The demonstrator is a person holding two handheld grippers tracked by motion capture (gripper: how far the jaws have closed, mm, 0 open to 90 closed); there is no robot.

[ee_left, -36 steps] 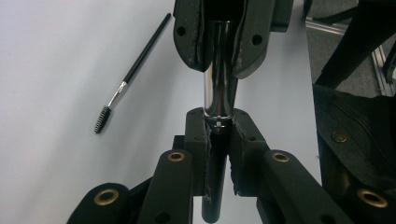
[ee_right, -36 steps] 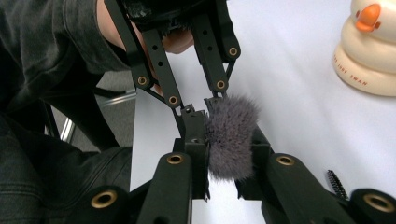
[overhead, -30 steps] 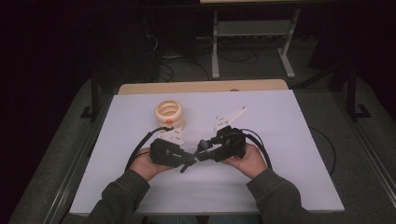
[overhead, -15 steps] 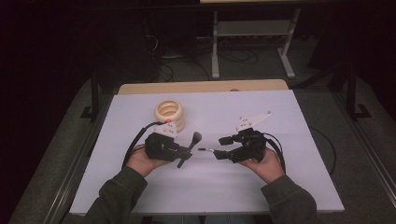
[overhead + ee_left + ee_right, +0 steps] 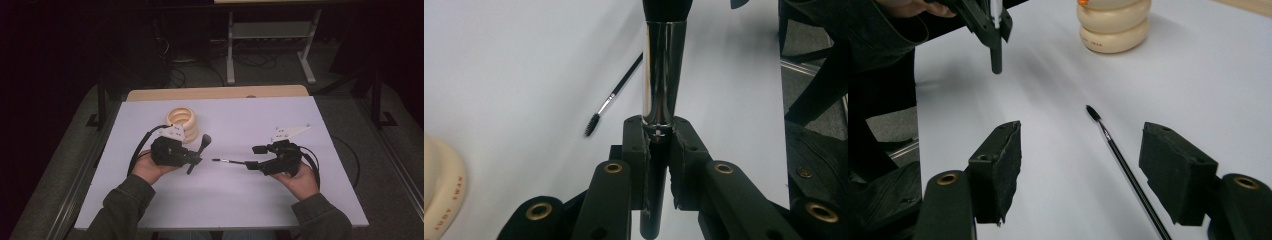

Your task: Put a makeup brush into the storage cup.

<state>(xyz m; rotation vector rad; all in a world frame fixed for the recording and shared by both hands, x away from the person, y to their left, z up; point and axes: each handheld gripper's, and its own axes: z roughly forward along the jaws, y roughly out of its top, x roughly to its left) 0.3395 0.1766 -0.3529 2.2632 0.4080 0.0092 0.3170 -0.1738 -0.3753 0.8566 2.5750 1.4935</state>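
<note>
Chrome-handled makeup brush (image 5: 663,75) sits pinched in the left hand-held gripper (image 5: 192,159); the right hand-held gripper (image 5: 1093,170) has just been spreading — the thin spoolie brush (image 5: 1120,152) lies loose on the worktop (image 5: 225,200) between its jaws. Neither brush is in the cream holder (image 5: 182,120) yet.

The large makeup brush (image 5: 664,75) has a shiny chrome ferrule, a black handle and a dark bristle head. It stands clamped in the left claw (image 5: 192,159), tilted with its head toward one o'clock in the high view. The thin brush (image 5: 1120,155), black-handled with a small dark tip, lies flat on the counter (image 5: 240,200) between the parted pads of the right claw (image 5: 250,157), tip pointing to nine o'clock in the high view.
</note>
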